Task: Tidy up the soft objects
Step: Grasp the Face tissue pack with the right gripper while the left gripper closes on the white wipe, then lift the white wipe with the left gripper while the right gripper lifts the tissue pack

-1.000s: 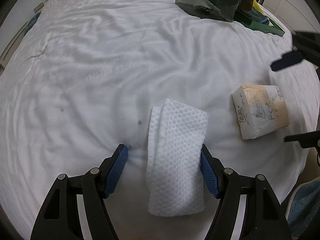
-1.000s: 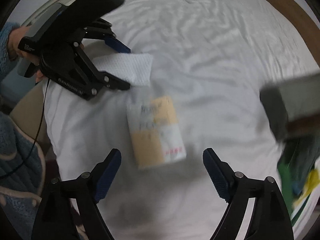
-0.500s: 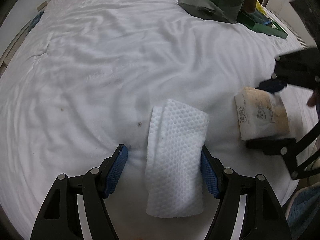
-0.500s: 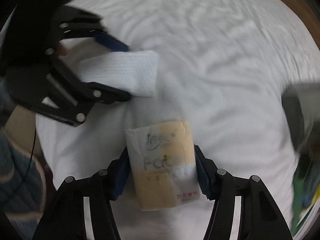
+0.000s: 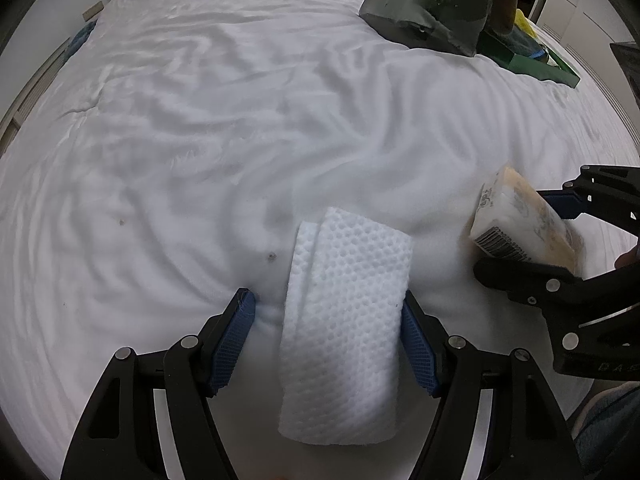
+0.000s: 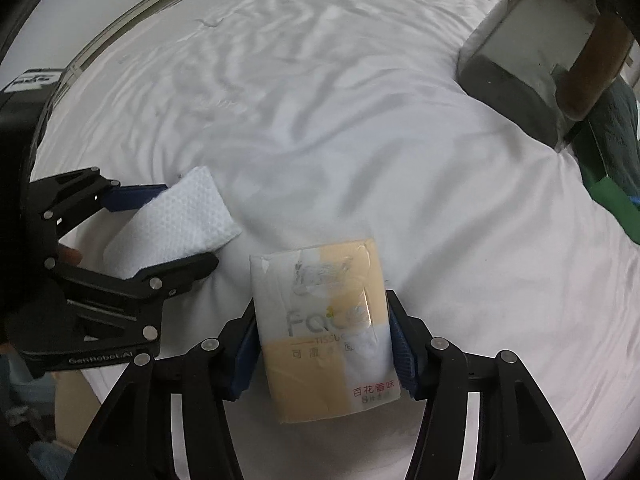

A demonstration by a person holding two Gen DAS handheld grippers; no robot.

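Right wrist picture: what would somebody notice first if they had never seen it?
Probably the yellow-and-white tissue pack, low in the middle, squeezed between the blue pads of the right hand-held gripper, whose jaws have just been closing on it. Next, the white dimpled cloth at the left, lying on the rumpled white bedsheet between the open fingers of the left hand-held gripper.

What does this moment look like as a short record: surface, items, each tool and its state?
surface: rumpled white bed sheet
item 1: folded white textured cloth, lying flat on the sheet
item 2: tissue pack, cream and white, printed lettering
left tool: jaws straddle the cloth, right pad at its edge, left pad clear of it; open
right tool: jaws have just been closing, both pads now press the tissue pack's sides
background: dark grey box at the far edge of the bed
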